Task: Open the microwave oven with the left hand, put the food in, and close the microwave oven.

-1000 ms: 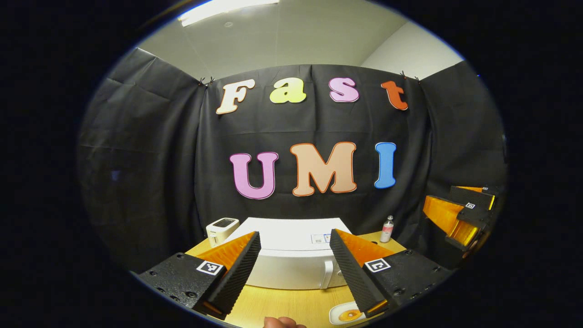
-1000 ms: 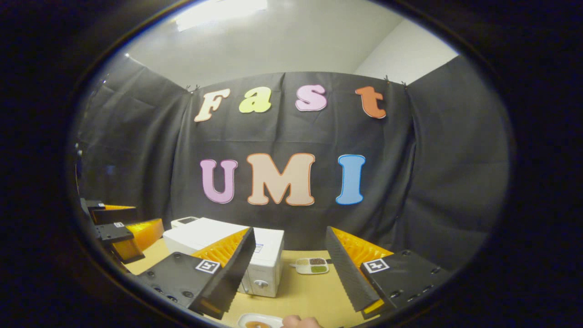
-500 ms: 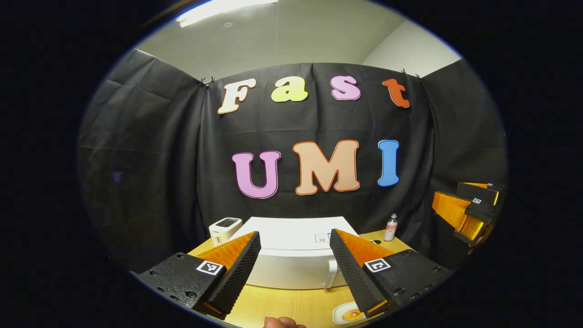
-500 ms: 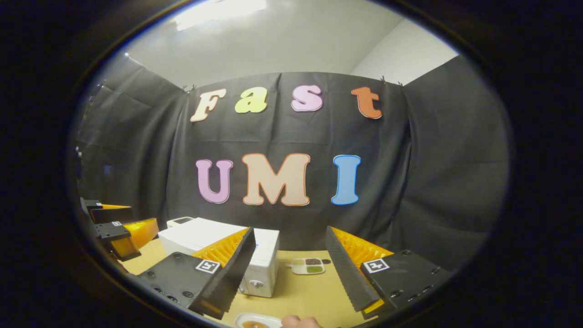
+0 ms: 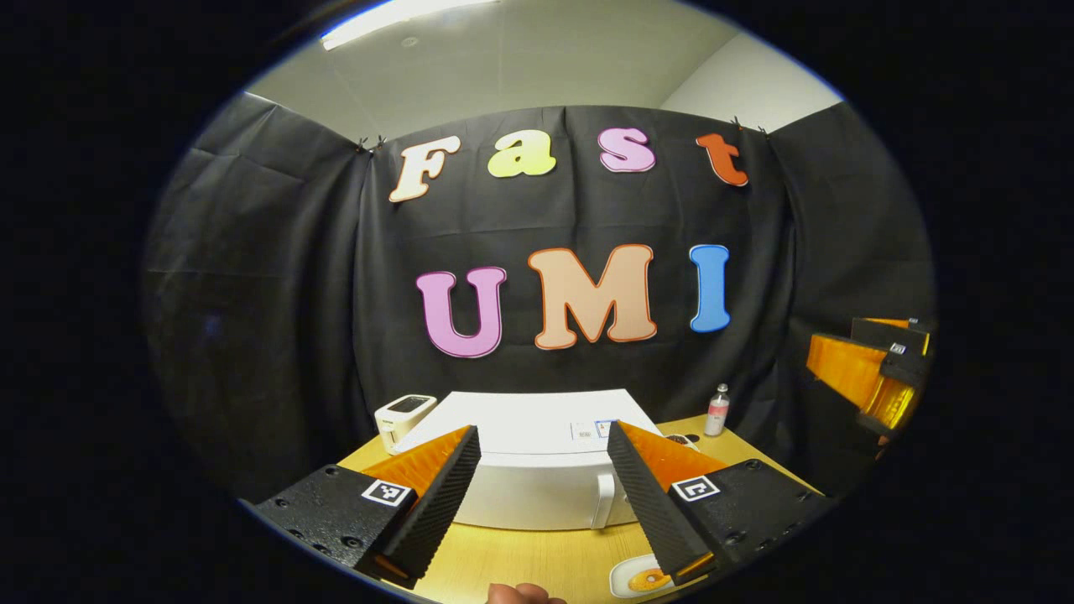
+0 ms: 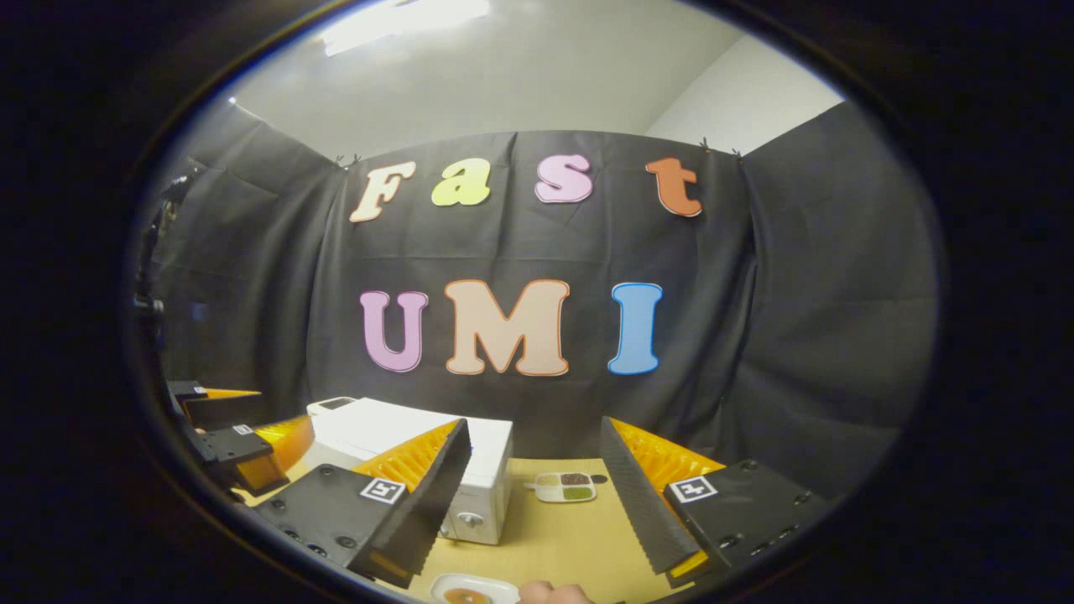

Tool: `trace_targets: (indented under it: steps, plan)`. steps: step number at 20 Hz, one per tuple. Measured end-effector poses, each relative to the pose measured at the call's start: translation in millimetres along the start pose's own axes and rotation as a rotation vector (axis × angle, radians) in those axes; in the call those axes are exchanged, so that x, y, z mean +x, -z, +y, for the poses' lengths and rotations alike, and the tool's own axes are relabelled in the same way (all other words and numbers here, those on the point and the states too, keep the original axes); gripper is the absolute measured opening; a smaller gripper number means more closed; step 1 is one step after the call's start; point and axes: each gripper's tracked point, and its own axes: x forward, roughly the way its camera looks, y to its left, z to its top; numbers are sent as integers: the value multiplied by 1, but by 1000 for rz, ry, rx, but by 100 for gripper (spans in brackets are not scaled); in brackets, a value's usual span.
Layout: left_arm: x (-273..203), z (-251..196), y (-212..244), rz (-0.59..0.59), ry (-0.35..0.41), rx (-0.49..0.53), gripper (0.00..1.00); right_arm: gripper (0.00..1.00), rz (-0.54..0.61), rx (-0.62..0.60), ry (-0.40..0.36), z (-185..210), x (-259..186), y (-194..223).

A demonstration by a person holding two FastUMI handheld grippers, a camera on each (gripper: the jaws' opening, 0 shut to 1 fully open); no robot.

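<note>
In the left gripper view the left gripper [image 5: 544, 495] hangs above the wooden table [image 5: 537, 558] with its two ridged black fingers [image 5: 432, 503] spread wide and nothing between them; through the gap sits the white microwave oven [image 5: 529, 470], facing the camera with its door closed and its upright handle [image 5: 602, 510] just inside the right-hand finger. The microwave oven stands toward the back of the table, close to the black cloth wall. A small white device [image 5: 403, 417] with a dark top stands just beside its left rear corner, and a small bottle [image 5: 716, 411] with a pale cap stands apart off its right rear corner. At the bottom of this view, near the table's front edge, a white plate [image 5: 625, 579] carries the orange-brown food [image 5: 648, 579], partly hidden behind the tip of the right-hand finger. The right gripper [image 5: 873, 373] shows at the far right of this view, raised off the table, orange and black. In the right gripper view the right gripper [image 6: 537, 503] is likewise held with its fingers wide apart and empty, the microwave oven [image 6: 419, 453] lying to the left behind its left-hand finger, a round knob visible on the front panel. A small divided dish [image 6: 564, 486] with dark, green and pale contents rests on the table between the fingers, farther back. The plate [image 6: 474, 590] with food [image 6: 466, 597] sits at the bottom edge, and part of a hand [image 6: 558, 594] shows just beside it
</note>
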Motion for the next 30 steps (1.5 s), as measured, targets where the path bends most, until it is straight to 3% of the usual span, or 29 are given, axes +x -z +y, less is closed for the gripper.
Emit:
trace_targets:
  steps: [7, 11, 14, 22, 25, 29, 30]
  plan:
    - [32, -32, 68, 91, 75, 34, 98, 97, 4, 1, 25, -13, -11, -3]
    - [52, -54, 112, 111, 131, 145, 98, 96, 21, -25, 47, -23, -24, -1]
    - [65, -71, 151, 156, 172, 170, 98, 96, 24, -57, 70, -30, -34, -4]
    - [103, -93, 232, 351, 185, 99, 98, 98, 43, -171, 142, -53, -63, 0]
    - [113, -92, 243, 373, 166, 114, 98, 96, 52, -169, 153, -58, -68, 2]
    - [116, -105, 245, 371, 198, 99, 98, 98, 70, -167, 160, -60, -70, 5]
    - [122, -93, 246, 362, 144, 138, 77, 98, 74, -170, 156, -59, -71, 5]
